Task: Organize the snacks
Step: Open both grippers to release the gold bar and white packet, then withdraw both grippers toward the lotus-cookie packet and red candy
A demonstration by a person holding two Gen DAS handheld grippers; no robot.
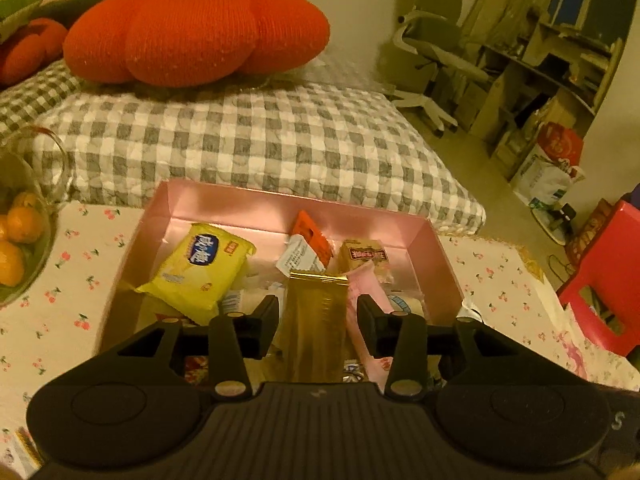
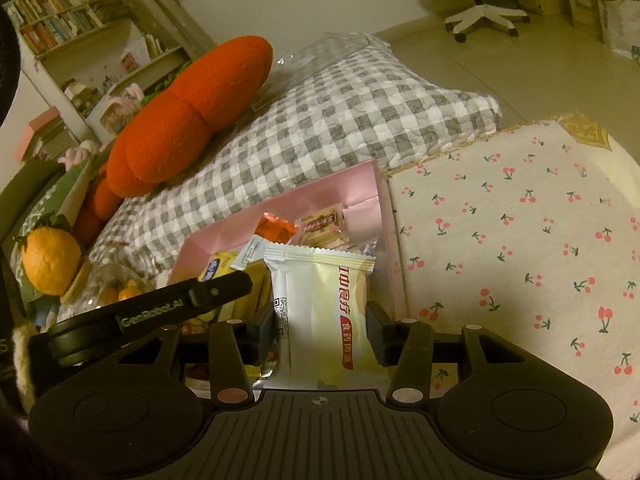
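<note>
While left fingers (image 1: 264, 328) stand slightly clear of gold packet (image 1: 316, 320), right fingers (image 2: 380, 336) pinch white packet (image 2: 320, 312).

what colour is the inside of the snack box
Pale metallic pink snack box, clearest in the left wrist view.

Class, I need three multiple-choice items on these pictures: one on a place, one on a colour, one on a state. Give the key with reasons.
1. Where does the yellow packet lie?
A on the checked cushion
B in the pink box
C in the fruit bowl

2. What colour is the packet between the left gripper fingers?
A gold
B blue
C green

3. How is the right gripper?
A wide open, with nothing between its fingers
B closed on an orange
C closed on a white packet

Key: B, the box walls surround it; A, a gold packet stands between the fingers; C, both fingers press its sides.
</note>
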